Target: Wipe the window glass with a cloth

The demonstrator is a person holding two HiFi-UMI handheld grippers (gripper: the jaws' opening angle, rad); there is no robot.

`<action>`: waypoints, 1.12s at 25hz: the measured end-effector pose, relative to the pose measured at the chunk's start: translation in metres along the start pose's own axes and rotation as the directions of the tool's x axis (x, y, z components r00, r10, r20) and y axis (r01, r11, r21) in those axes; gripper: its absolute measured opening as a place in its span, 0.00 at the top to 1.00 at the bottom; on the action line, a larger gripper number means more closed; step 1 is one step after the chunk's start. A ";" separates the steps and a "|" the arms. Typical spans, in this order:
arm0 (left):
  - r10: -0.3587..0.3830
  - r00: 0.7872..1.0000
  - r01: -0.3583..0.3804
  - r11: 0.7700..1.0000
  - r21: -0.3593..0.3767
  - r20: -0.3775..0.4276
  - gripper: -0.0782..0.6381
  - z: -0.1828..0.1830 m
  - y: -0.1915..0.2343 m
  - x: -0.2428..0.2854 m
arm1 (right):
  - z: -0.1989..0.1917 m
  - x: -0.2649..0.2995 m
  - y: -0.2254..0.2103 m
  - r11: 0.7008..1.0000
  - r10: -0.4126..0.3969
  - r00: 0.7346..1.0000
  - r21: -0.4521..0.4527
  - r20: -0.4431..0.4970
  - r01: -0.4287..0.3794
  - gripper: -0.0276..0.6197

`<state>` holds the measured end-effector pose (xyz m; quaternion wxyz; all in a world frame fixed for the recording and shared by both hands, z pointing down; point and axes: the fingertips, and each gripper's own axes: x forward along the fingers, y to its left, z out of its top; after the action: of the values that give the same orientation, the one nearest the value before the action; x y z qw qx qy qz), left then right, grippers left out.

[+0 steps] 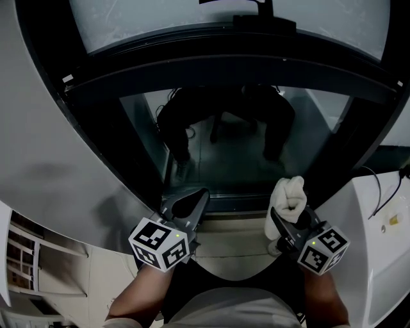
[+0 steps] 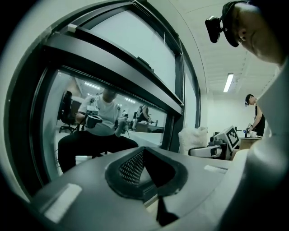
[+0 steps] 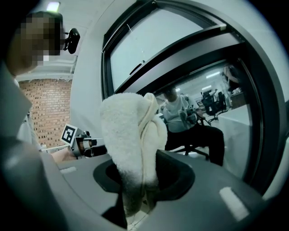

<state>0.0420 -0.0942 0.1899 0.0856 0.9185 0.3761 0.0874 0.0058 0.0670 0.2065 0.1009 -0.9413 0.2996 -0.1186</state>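
The window glass [image 1: 243, 150] sits in a dark frame straight ahead, with a second pane [image 1: 192, 19] above a thick crossbar. My right gripper [image 1: 291, 221] is shut on a bunched white cloth [image 1: 287, 198] that stands up out of its jaws just short of the lower pane. In the right gripper view the cloth [image 3: 131, 144] fills the middle and hides the right gripper [image 3: 144, 182] tips. My left gripper [image 1: 187, 208] is held beside it at the same height, jaws together and holding nothing; the left gripper [image 2: 145, 173] points at the glass [image 2: 113, 122].
A seated person [image 1: 224, 122] shows in the lower pane. A pale sill [image 1: 224, 224] runs below the frame. White wall panels flank the window, and a cable [image 1: 378, 186] hangs at the right. Another person [image 2: 255, 115] stands far off in the room.
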 end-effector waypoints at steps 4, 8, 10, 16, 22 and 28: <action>0.000 1.000 0.000 1.000 0.004 0.002 0.87 0.000 -0.001 -0.003 | 0.000 0.002 0.002 1.000 0.003 1.000 0.001 -0.002 -0.003 0.74; -0.004 1.000 0.004 1.000 0.009 0.001 0.87 -0.001 -0.003 -0.003 | 0.001 0.002 0.002 1.000 0.005 1.000 -0.004 -0.001 -0.005 0.74; -0.004 1.000 0.004 1.000 0.010 0.005 0.87 0.000 -0.004 -0.003 | 0.001 0.001 0.002 1.000 0.002 1.000 -0.004 -0.001 -0.002 0.74; -0.003 1.000 0.003 1.000 0.010 0.012 0.87 0.003 -0.005 -0.004 | -0.001 0.000 0.002 1.000 -0.009 1.000 -0.010 -0.006 0.009 0.74; -0.004 1.000 0.004 1.000 0.005 0.010 0.87 -0.001 -0.004 -0.003 | -0.004 0.000 0.001 1.000 -0.016 1.000 -0.005 -0.013 0.016 0.74; -0.025 0.999 0.025 1.000 -0.012 0.023 0.87 0.003 -0.010 0.000 | -0.006 0.000 0.002 1.000 -0.019 1.000 0.001 -0.015 0.019 0.74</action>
<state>0.0360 -0.0877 0.1850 0.0965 0.9141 0.3861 0.0780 0.0030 0.0647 0.2118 0.0978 -0.9431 0.2914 -0.1269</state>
